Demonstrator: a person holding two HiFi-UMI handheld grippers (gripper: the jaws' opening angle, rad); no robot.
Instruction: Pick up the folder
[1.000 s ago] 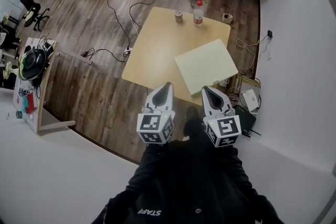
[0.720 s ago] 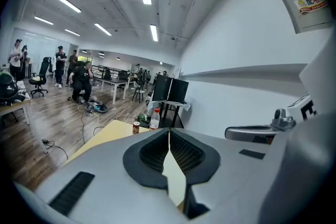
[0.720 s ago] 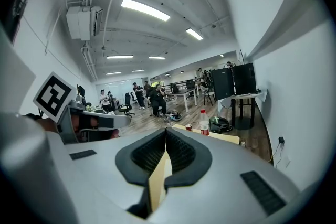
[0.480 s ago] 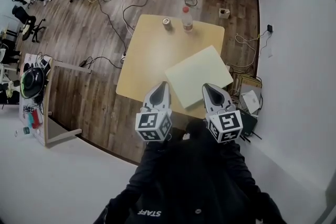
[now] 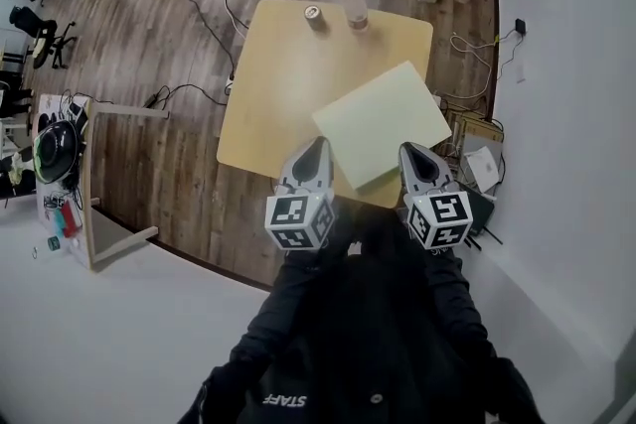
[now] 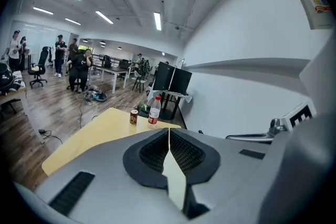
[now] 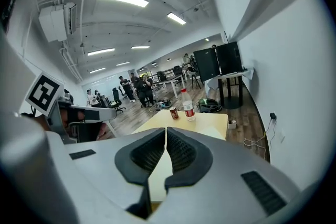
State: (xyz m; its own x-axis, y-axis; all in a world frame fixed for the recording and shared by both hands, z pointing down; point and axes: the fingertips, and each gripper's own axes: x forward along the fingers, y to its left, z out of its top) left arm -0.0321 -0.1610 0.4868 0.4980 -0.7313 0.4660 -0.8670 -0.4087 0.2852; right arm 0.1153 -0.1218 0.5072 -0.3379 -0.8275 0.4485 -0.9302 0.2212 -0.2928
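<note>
Head view: left gripper (image 5: 317, 148) and right gripper (image 5: 413, 154) both clenched, empty, by folder (image 5: 383, 122) overhanging table's (image 5: 278, 84) near-right corner; a closed-jaw nudge could shove it off.

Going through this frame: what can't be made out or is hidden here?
- Folder: gripper views, nearly all behind the closed jaws of the left tool and right tool.
- Folder's near edge: head view, partly covered by the right tool.
- Can label: too small in all views.
</note>
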